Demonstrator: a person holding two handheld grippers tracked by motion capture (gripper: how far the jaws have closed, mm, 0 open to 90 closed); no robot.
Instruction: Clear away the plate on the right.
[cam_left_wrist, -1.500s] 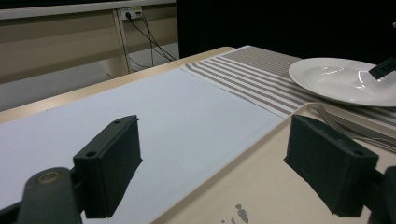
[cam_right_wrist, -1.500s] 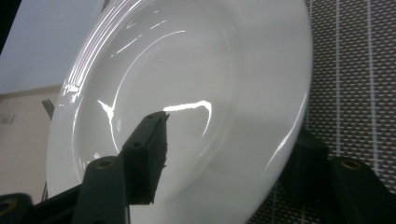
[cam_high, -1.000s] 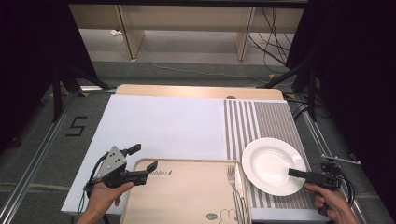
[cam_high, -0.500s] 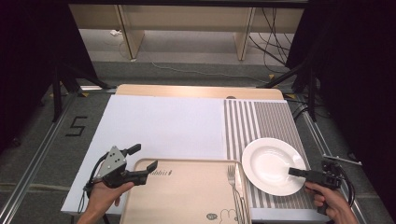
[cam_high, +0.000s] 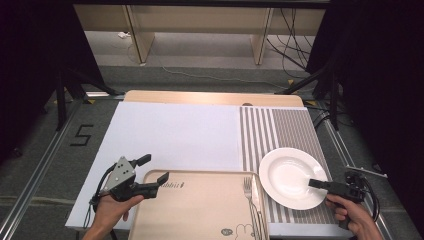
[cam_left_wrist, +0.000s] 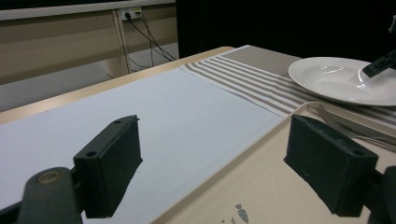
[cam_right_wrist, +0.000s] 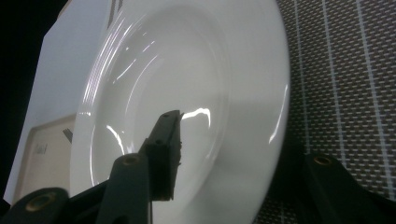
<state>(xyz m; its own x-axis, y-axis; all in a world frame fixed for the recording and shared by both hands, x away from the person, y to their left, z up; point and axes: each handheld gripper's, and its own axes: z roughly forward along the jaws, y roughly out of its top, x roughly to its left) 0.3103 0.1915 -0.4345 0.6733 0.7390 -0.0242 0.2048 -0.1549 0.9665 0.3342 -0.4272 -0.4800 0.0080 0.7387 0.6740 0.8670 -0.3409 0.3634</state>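
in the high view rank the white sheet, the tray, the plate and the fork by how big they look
1. white sheet, largest
2. tray, though the picture's bottom edge cuts it off
3. plate
4. fork, smallest

The tray lies nearest the camera, but the sheet plainly looks larger.

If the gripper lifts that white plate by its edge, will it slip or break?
The white plate looks glossy, with bright glints, so it may slide in the right gripper, whose jaws have just been closing over its rim. It looks like stiff ceramic: it probably won't bend but could chip if dropped. Held by one edge, it may tilt.
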